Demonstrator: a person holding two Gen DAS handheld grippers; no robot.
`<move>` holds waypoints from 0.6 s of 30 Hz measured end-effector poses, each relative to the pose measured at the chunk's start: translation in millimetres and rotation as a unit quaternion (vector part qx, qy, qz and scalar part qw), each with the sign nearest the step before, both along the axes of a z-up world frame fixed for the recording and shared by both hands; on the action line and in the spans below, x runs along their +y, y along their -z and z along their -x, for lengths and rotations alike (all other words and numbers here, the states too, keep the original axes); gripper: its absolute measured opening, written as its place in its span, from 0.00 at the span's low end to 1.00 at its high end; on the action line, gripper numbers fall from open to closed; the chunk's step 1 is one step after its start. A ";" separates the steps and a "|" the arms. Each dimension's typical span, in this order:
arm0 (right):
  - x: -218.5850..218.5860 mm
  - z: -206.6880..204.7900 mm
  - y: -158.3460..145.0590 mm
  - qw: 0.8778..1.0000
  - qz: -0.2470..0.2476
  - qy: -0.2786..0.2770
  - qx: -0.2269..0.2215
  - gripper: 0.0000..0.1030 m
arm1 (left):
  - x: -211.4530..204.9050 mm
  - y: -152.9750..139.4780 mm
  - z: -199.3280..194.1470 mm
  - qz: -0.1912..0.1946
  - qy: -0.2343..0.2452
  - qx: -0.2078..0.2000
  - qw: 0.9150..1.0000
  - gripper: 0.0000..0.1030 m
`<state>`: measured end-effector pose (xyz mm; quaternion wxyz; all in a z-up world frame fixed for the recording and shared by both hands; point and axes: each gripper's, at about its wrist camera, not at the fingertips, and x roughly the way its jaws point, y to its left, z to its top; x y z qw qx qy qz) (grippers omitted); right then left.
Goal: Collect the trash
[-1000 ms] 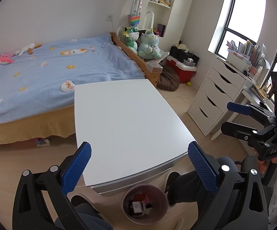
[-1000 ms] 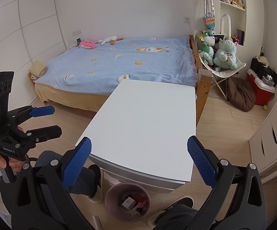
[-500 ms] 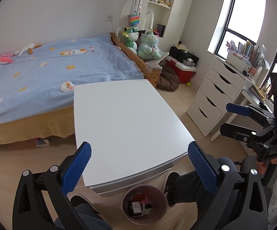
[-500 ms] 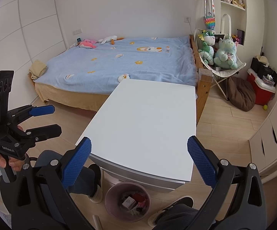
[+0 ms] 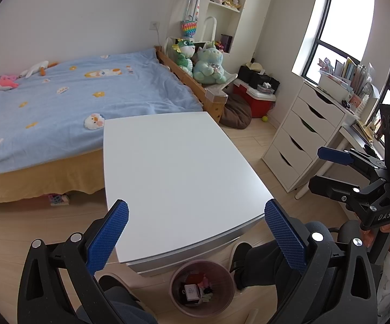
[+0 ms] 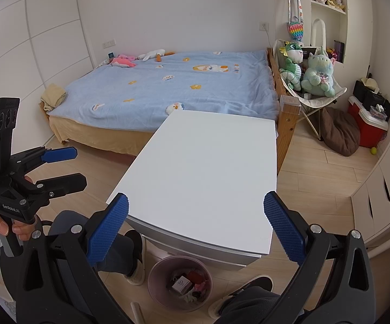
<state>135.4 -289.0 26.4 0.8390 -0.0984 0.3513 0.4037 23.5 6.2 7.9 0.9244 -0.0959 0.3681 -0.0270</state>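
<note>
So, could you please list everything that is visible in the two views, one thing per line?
table: one, white, centre, top bare.
bin: one, pinkish, on the floor under the table's near edge, holds trash.
bed: one, blue cover, behind the table.
plush toys: two, green, on a chair beside the bed.
cooler: one, red, by the wall.
drawer unit: one, white, under the window.
cushion: one, brown, on the floor.
left tool: one, black with blue pads, open.
right tool: one, black with blue pads, open.

A white table (image 5: 178, 172) stands on the wooden floor (image 6: 316, 172). At the table's near edge, a pink bin (image 5: 177, 279) of trash sits on that floor.
</note>
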 end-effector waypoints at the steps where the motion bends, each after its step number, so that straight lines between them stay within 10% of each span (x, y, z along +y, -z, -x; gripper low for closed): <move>1: -0.2 0.4 0.5 1.000 0.000 0.000 0.000 0.96 | -1.1 -0.6 -0.1 0.000 0.000 0.000 1.000 0.94; 18: 0.4 -0.1 -0.4 1.000 0.000 0.000 0.000 0.96 | -3.6 -1.7 -0.8 0.000 0.000 -0.001 1.000 0.94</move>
